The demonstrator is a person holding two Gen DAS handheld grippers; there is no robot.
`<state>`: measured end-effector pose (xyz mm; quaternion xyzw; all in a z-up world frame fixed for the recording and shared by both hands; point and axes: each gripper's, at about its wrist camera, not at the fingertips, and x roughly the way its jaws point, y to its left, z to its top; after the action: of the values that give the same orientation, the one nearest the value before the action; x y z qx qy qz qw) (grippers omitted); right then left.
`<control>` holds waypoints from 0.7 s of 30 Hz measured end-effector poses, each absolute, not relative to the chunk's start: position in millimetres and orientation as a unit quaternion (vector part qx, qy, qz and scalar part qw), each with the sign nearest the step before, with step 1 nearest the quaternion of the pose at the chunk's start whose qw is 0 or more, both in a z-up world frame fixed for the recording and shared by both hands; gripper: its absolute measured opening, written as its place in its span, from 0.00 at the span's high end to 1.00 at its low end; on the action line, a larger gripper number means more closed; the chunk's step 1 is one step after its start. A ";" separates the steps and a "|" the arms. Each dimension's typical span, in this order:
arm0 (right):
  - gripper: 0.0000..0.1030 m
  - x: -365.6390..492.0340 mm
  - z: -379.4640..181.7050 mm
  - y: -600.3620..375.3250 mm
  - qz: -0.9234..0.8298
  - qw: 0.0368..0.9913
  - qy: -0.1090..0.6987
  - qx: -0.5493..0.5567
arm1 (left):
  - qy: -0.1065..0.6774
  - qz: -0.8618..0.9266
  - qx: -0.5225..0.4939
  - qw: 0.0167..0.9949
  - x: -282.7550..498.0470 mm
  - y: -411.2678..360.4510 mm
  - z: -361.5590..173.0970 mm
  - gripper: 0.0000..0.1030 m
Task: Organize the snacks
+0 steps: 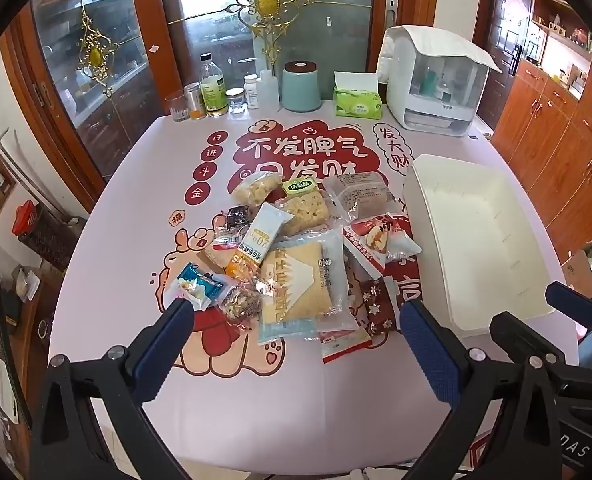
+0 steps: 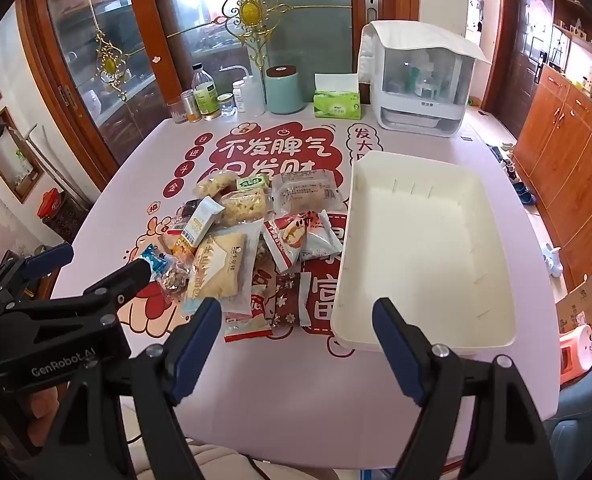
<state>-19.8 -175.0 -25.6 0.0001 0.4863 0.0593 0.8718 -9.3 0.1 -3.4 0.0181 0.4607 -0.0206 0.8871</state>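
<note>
A heap of wrapped snacks [image 1: 296, 256] lies in the middle of the pink table [image 1: 128, 208]; it also shows in the right wrist view [image 2: 252, 240]. An empty white bin [image 1: 471, 236] stands right of the heap, also in the right wrist view [image 2: 419, 256]. My left gripper [image 1: 296, 316] is open and empty above the heap's near edge, its left finger near a blue packet [image 1: 198, 286]. It shows in the right wrist view [image 2: 96, 268] too. My right gripper [image 2: 297, 312] is open and empty, hovering between the heap and the bin's near left corner.
Bottles and jars [image 1: 216, 92], a teal canister [image 1: 300, 85], a green tissue box [image 1: 357, 102] and a white appliance [image 1: 435, 80] line the table's far edge. Wooden cabinets [image 2: 567, 168] stand to the right. A cardboard box [image 2: 587, 304] sits on the floor.
</note>
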 end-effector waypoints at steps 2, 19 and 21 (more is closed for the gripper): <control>0.24 -20.7 -26.1 -175.1 0.059 0.871 0.487 -0.001 | 0.460 -0.020 0.018 0.887 -9.3 0.2 -3.4 0.01; 0.24 -12.3 -28.4 -183.8 0.055 0.878 0.476 -0.012 | 0.461 -0.016 0.018 0.887 -11.5 -2.1 -5.6 0.01; 0.24 -11.7 -29.2 -184.7 0.058 0.875 0.480 -0.008 | 0.461 -0.015 0.017 0.887 -12.5 -2.4 -6.0 0.01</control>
<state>-11.7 -184.7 -29.2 -0.0081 0.4802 0.0578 0.8752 -12.5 -2.4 -6.0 0.0171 0.4614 -0.0147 0.8869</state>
